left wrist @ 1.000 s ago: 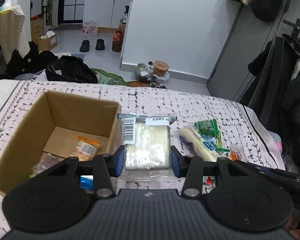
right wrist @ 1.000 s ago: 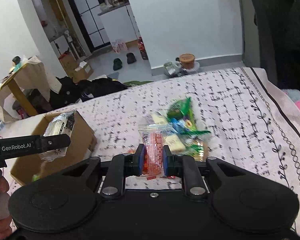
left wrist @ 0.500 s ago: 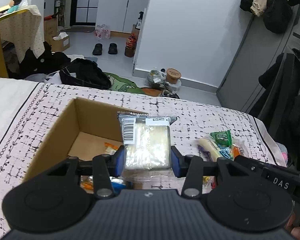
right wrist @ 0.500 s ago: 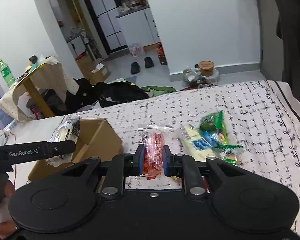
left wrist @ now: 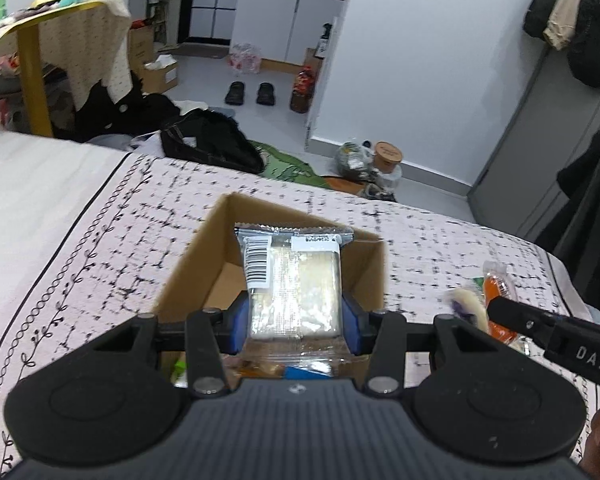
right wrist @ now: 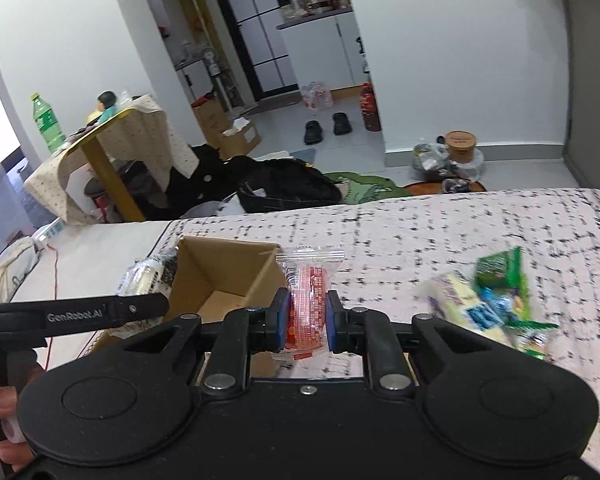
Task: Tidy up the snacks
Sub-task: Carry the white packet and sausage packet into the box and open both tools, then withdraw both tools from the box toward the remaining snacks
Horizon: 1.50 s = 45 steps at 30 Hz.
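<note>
Patterned bedspread (left wrist: 80, 248) carries a cardboard box (left wrist: 204, 264). Left claw (left wrist: 296, 316), marked "GenRobot.AI", grips a barcoded clear packet (left wrist: 296, 280) above it; right claw (right wrist: 307, 316), marked "DAS", grips a red packet (right wrist: 309, 300).

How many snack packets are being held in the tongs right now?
2. The left tongs clamp a clear-wrapped pale cake packet above the brown cardboard box. The right tongs pinch a small red-printed clear sachet beside the box.
</note>
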Each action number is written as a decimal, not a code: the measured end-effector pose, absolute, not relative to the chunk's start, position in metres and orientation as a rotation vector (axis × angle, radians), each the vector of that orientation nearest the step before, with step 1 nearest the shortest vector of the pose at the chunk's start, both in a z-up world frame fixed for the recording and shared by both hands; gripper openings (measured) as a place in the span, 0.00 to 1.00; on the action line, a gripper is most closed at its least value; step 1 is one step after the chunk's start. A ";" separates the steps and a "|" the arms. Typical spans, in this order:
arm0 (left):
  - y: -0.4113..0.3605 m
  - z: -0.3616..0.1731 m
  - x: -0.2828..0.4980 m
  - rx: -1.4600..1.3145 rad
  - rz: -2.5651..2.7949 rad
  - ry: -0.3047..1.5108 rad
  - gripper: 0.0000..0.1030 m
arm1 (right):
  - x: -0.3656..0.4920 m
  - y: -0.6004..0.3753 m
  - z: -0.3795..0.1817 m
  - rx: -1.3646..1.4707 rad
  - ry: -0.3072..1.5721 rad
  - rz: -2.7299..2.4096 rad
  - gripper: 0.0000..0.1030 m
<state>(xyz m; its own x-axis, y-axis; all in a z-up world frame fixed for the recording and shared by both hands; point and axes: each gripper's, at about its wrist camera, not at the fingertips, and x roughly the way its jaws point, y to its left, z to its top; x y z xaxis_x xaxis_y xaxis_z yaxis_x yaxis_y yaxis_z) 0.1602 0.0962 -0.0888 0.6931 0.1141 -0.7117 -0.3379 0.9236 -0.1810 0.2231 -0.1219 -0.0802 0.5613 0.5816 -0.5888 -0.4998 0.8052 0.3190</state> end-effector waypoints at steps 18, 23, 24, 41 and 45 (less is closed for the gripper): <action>0.122 -0.088 0.150 -0.351 0.328 0.775 0.52 | 0.235 -0.067 -0.079 0.146 0.761 0.752 0.19; 0.122 -0.086 0.147 -0.337 0.341 0.778 0.60 | 0.239 -0.068 -0.076 0.207 0.745 0.794 0.39; 0.122 -0.085 0.147 -0.338 0.342 0.779 0.60 | 0.237 -0.070 -0.076 0.207 0.741 0.791 0.42; 0.096 -0.086 0.150 -0.330 0.324 0.789 0.91 | 0.225 -0.133 -0.083 0.195 0.750 0.658 0.77; 0.084 -0.086 0.152 -0.324 0.307 0.781 0.98 | 0.220 -0.147 -0.083 0.175 0.735 0.632 0.86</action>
